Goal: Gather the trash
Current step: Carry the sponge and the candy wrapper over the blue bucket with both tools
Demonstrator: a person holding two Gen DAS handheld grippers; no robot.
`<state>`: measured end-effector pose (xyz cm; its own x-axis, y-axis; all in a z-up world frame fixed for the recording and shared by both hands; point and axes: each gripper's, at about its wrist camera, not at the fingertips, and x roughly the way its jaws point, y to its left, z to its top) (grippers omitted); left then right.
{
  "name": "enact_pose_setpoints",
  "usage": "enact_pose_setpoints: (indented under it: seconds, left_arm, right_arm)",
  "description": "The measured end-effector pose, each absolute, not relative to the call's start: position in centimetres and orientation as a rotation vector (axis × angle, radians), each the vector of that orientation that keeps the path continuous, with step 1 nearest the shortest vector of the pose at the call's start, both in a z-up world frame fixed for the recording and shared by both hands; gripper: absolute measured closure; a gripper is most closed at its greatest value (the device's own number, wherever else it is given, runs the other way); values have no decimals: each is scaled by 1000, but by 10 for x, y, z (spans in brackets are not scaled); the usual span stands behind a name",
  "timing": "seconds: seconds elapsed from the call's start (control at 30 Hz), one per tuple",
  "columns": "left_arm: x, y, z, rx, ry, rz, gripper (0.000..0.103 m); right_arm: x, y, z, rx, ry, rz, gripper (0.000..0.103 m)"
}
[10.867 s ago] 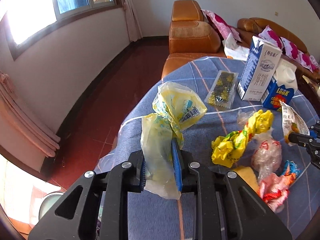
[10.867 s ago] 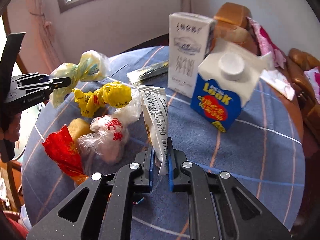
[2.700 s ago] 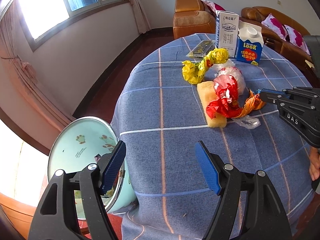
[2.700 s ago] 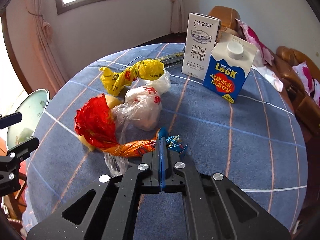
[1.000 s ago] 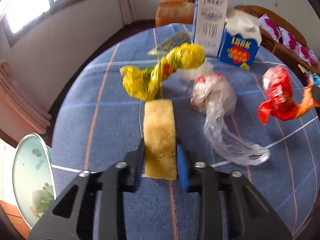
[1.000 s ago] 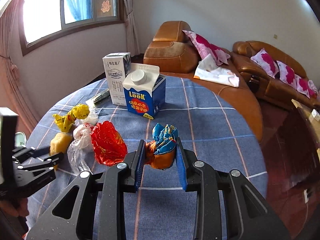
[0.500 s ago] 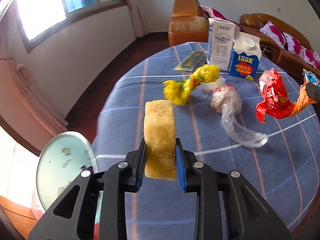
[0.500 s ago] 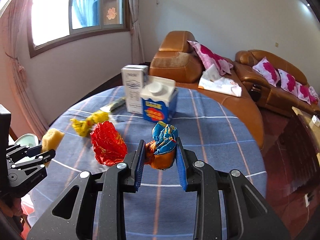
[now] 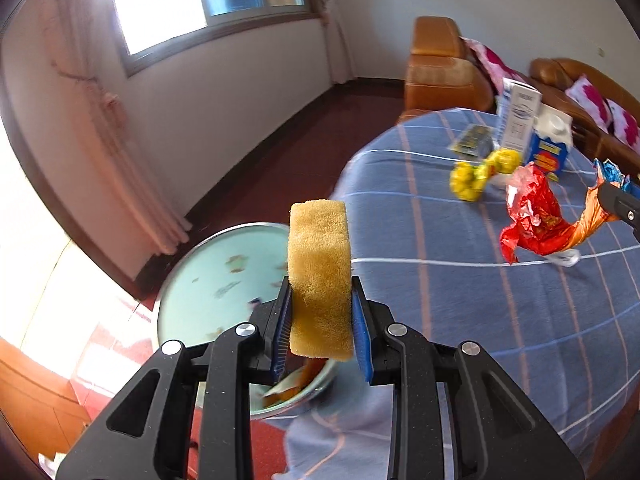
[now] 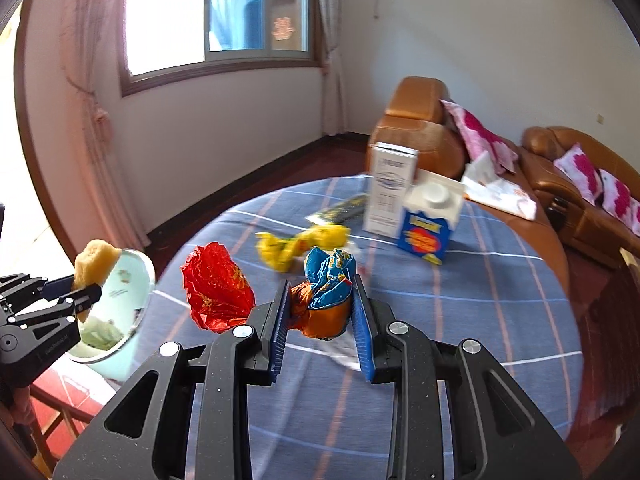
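My left gripper (image 9: 320, 320) is shut on a yellow spongy piece (image 9: 318, 276), held in the air over the pale green bin (image 9: 212, 280) beside the table; from the right wrist view the same piece (image 10: 94, 264) hangs at the bin's (image 10: 120, 312) rim. My right gripper (image 10: 320, 320) is shut on a crumpled red, orange and blue wrapper (image 10: 324, 292), its red end (image 10: 216, 288) spreading out to the left above the table. In the left wrist view that wrapper (image 9: 536, 216) hangs at the right. A yellow wrapper (image 10: 300, 246) lies on the blue checked tablecloth (image 10: 460, 320).
Two cartons, a white milk carton (image 10: 390, 194) and a blue one (image 10: 428, 222), stand at the table's far side, with a dark flat packet (image 10: 338, 210) next to them. Brown sofas (image 10: 416, 128) with pink cushions stand behind. The bin holds some trash.
My left gripper has carried the yellow piece off the table, left and up, to above the bin. My right gripper has followed leftward with the wrapper.
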<state>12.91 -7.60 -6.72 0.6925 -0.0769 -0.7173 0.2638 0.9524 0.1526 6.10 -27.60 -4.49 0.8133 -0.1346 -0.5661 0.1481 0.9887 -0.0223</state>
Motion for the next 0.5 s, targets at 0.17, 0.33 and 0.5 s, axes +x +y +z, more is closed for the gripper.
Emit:
enact_pose_setpoints:
  seconds: [0.17, 0.33, 0.5]
  left_arm:
    - [129, -41, -68, 227, 789, -118, 76]
    - [127, -17, -68, 206, 790, -79, 76]
    - [128, -1, -71, 183, 799, -50, 76]
  right_arm:
    - [68, -244, -43, 1, 597, -92, 73]
    - [73, -214, -45, -6, 601, -36, 73]
    - [78, -191, -48, -15, 608, 6, 73]
